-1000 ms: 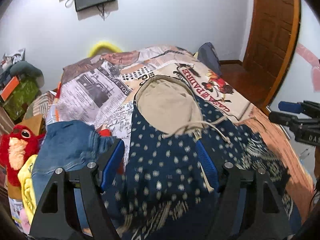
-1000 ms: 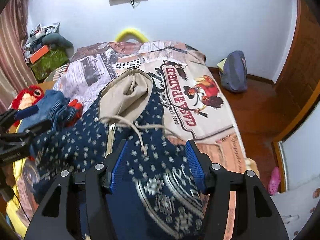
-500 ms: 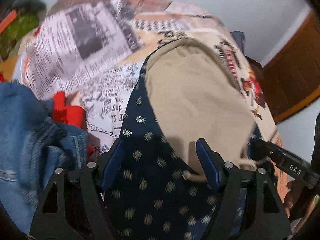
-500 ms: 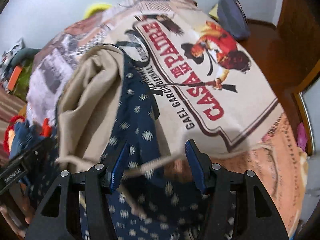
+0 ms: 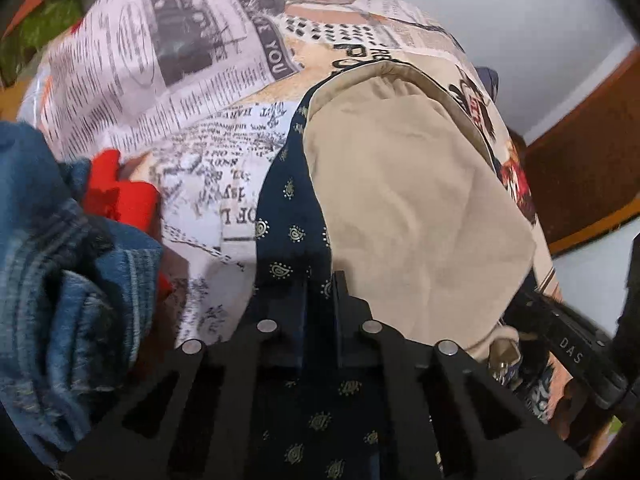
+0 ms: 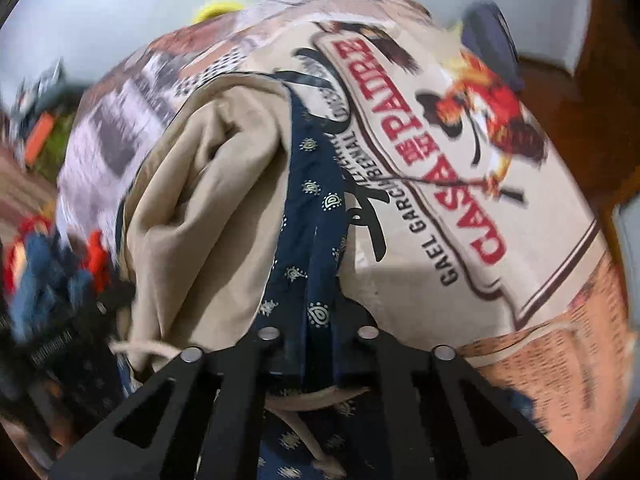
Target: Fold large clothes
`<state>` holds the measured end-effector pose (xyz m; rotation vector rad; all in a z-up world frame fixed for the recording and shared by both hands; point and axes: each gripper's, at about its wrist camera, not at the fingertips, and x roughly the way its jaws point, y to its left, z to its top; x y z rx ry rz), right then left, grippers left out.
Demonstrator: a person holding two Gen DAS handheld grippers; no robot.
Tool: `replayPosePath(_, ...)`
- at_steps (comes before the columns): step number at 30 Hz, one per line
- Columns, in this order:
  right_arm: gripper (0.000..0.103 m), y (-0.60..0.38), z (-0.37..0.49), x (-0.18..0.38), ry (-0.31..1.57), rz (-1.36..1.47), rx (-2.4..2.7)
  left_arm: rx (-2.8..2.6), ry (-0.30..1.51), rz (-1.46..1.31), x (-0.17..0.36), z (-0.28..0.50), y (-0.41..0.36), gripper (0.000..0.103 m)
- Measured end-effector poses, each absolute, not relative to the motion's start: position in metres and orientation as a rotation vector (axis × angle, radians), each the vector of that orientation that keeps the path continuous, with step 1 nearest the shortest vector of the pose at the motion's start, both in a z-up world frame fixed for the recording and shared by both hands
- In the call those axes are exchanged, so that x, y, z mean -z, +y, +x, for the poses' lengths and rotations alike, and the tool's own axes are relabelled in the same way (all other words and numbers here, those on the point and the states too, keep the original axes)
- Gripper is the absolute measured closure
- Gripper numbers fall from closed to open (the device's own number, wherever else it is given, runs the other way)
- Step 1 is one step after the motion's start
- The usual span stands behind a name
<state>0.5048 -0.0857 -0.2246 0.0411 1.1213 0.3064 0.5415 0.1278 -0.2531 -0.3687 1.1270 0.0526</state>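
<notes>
A navy hooded garment (image 5: 288, 208) with small gold motifs lies on the bed, its beige hood lining (image 5: 400, 200) facing up. My left gripper (image 5: 320, 280) is closing, and its pads pinch the navy edge at the left of the hood. In the right wrist view the same navy fabric (image 6: 316, 184) runs beside the beige lining (image 6: 208, 200). My right gripper (image 6: 320, 308) is closing too, pinching a fold of the navy edge on the right of the hood. A beige drawstring (image 6: 140, 348) trails below the lining. The right gripper's body (image 5: 572, 352) shows at the lower right of the left wrist view.
The bed has a newspaper-print cover (image 5: 160, 60) and a cream poster-print part (image 6: 440, 160). Blue denim clothing (image 5: 60, 260) and a red item (image 5: 116, 192) lie to the left. A dark bag (image 6: 488, 28) sits on the floor by a wooden door (image 5: 580, 180).
Both grippers dropped onto the garment by the hood and went from wide open to pinching the navy fabric. The views tilted further down towards the bed.
</notes>
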Motion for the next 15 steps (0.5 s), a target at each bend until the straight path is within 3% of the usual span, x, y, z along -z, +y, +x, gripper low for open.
replayPosePath(15,0.099,-0.123,0.373,0.119,0.938,0.038,-0.51,0.194,0.931,-0.217,0.124,0.401,0.089,0.097)
